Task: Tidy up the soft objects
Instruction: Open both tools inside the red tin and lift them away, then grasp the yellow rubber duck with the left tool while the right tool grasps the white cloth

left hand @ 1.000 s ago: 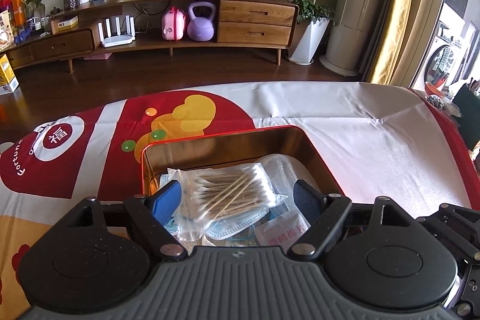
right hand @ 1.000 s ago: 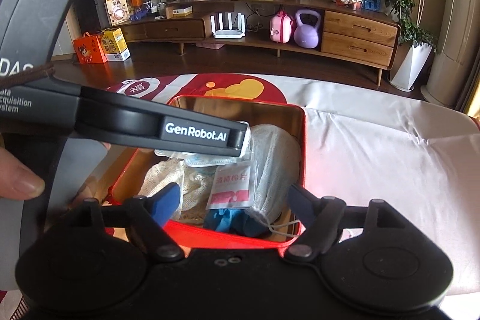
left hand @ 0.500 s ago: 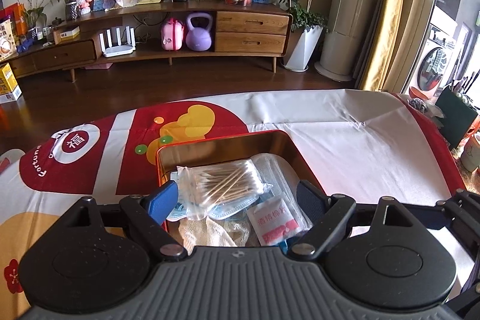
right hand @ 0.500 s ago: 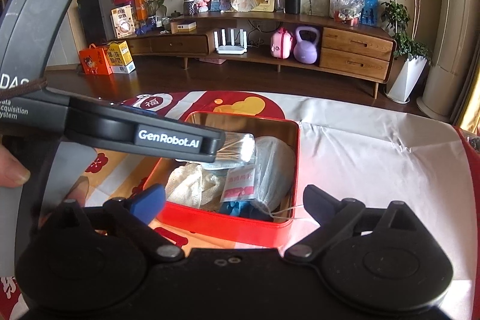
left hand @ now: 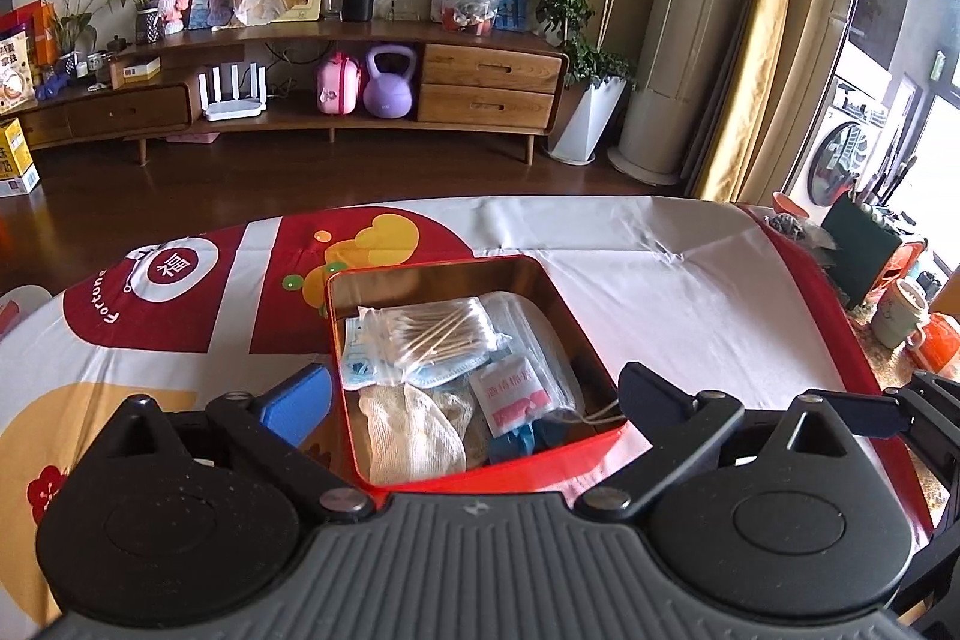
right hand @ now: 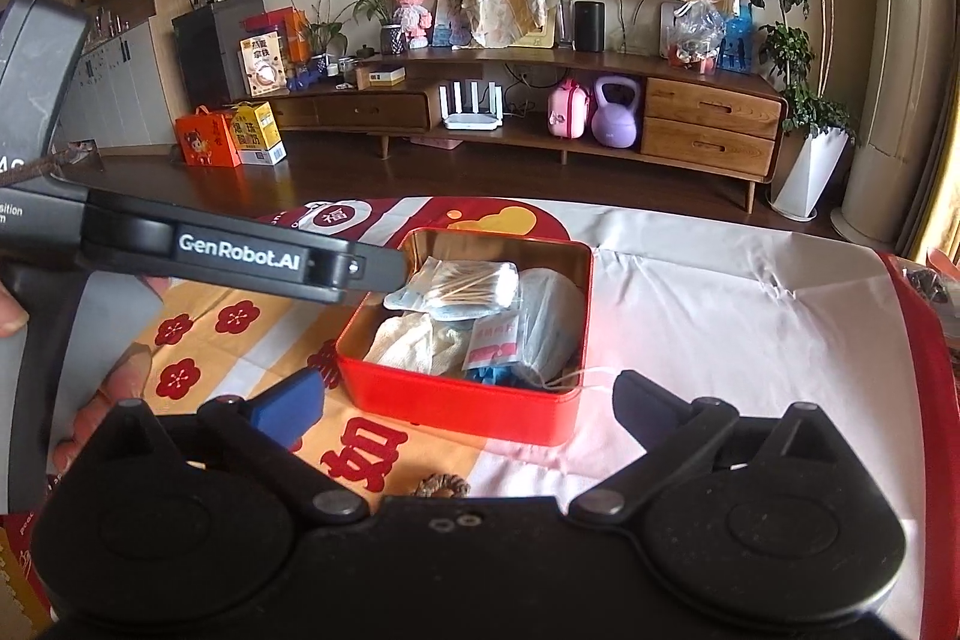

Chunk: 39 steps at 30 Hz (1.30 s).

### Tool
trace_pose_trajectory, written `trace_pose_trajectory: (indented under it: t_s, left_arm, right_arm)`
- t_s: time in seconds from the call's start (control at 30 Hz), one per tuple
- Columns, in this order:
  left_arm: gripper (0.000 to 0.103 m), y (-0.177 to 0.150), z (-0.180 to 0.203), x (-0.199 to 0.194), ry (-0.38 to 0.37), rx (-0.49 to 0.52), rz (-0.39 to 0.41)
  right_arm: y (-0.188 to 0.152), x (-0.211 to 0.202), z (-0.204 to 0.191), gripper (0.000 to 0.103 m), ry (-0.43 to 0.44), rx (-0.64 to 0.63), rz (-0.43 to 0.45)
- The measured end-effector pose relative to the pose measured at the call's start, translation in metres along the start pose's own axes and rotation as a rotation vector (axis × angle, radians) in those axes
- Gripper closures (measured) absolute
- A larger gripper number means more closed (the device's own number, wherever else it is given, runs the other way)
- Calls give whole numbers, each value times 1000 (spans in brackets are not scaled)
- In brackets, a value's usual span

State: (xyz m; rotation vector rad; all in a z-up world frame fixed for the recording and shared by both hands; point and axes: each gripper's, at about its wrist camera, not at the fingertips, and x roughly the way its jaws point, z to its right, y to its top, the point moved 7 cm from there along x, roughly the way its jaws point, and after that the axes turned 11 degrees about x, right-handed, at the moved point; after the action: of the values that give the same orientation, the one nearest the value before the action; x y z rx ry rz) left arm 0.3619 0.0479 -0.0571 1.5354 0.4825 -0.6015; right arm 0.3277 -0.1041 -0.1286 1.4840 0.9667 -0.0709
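- Your left gripper [left hand: 474,403] hangs above the near edge of the red tin [left hand: 591,349], its fingers spread wide on either side of the tin's near corners and holding nothing
- Your right gripper [right hand: 468,403] hovers short of the tin [right hand: 456,409], fingers equally wide apart and empty; the left gripper's grey body, lettered GenRobot.AI, crosses the right wrist view and covers the tin's far left corner
- Part of your hand [right hand: 102,400] shows behind that body at the left edge, mostly hidden
- The tin sits open on the worktop [left hand: 690,292], which is draped in a red, white and yellow printed cloth [left hand: 180,316]
- On top inside lies a clear bag of cotton swabs [left hand: 441,331], resting on a pale blue face mask [left hand: 366,367] of which only the edges show
- A cream gauze wad [left hand: 411,433] fills the near left of the tin, beside a small white sachet with pink print [left hand: 513,391]; the print is too small to read
- A blue item [left hand: 519,442] peeks from beneath the sachet, too covered to identify
- A white mesh bundle [right hand: 549,316] lies along the tin's right wall, with a thin string [right hand: 573,379] trailing over the near rim
- A small brown patterned object [right hand: 444,487] lies on the cloth just ahead of the right gripper's body, half cut off and unclear
- A wooden sideboard [left hand: 480,79] runs along the far wall
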Motion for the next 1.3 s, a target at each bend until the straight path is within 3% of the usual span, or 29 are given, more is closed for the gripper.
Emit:
trace_pose_trajectory:
  t_s: [0.33, 0.63, 1.07, 1.3]
  left_arm:
    - [0, -25, 6, -41, -5, 4, 6]
    - [0, -60, 18, -66, -12, 16, -13]
    - [0, -115, 47, -71, -114, 4, -83]
    - [0, -132, 57, -62, -110, 0, -131]
  right_arm:
    - [-19, -34, 1, 0, 30, 26, 0]
    - [-56, -51, -2, 0, 32, -7, -7]
    - [-114, -53, -11, 1, 52, -68, -66]
    - [-129, -45, -15, 1, 52, -103, -84]
